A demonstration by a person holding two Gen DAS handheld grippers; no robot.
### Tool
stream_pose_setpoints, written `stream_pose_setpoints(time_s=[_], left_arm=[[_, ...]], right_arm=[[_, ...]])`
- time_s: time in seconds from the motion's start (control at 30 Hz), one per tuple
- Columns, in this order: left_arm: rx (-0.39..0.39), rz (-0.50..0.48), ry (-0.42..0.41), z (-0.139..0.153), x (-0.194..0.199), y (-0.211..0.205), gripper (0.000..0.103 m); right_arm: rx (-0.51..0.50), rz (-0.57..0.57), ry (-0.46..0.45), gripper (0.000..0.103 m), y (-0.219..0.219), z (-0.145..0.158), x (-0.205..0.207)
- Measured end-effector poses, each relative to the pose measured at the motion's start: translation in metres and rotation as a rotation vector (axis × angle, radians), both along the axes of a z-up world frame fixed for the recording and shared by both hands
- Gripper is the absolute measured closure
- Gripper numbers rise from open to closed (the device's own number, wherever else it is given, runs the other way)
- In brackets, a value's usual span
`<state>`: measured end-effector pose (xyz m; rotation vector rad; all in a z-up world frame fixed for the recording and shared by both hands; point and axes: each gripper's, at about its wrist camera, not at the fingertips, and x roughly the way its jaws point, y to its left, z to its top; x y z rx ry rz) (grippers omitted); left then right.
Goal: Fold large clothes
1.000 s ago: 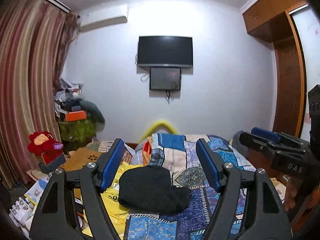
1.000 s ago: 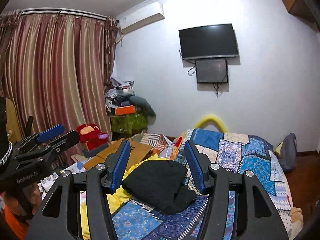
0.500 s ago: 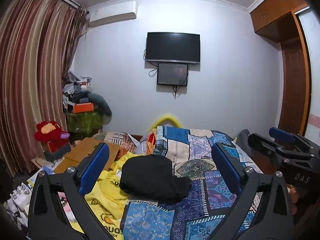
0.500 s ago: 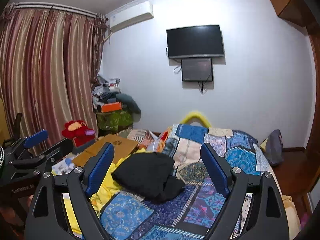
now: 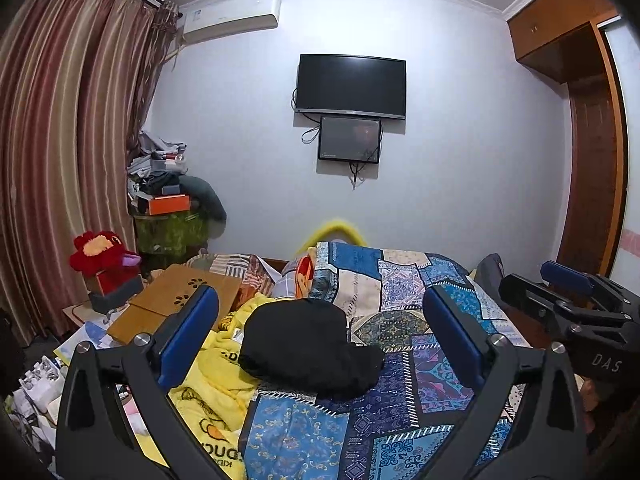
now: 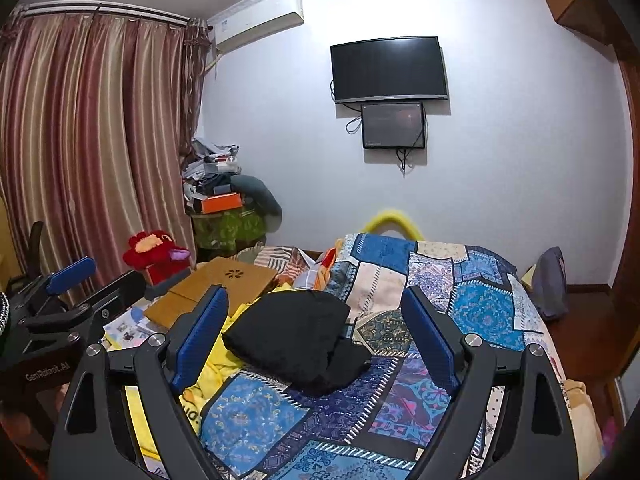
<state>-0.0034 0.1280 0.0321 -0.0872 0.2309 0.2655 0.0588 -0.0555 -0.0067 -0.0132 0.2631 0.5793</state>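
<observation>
Patchwork bedspread (image 5: 404, 320) under black garment (image 5: 308, 344), beside yellow blanket (image 5: 208, 396); both grippers (image 5: 320, 332) (image 6: 316, 328) wide apart, empty.

Even, cool indoor light; sharp focus; fisheye-bent, dark-vignetted edges.

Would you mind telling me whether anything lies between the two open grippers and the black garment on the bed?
Nothing visible does: the black garment lies uncovered on the patchwork bedspread, ahead of the left gripper and right gripper, both open and empty.
</observation>
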Motion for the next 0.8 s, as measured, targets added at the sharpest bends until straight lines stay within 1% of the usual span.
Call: stream_pose_setpoints(time_s=[0.8], left_arm=[[-0.021, 0.000, 0.027, -0.0068, 0.0077, 0.0054, 0.001]], right_arm=[[-0.008, -0.001, 0.044, 0.017, -0.0054, -0.0015, 0.0032]])
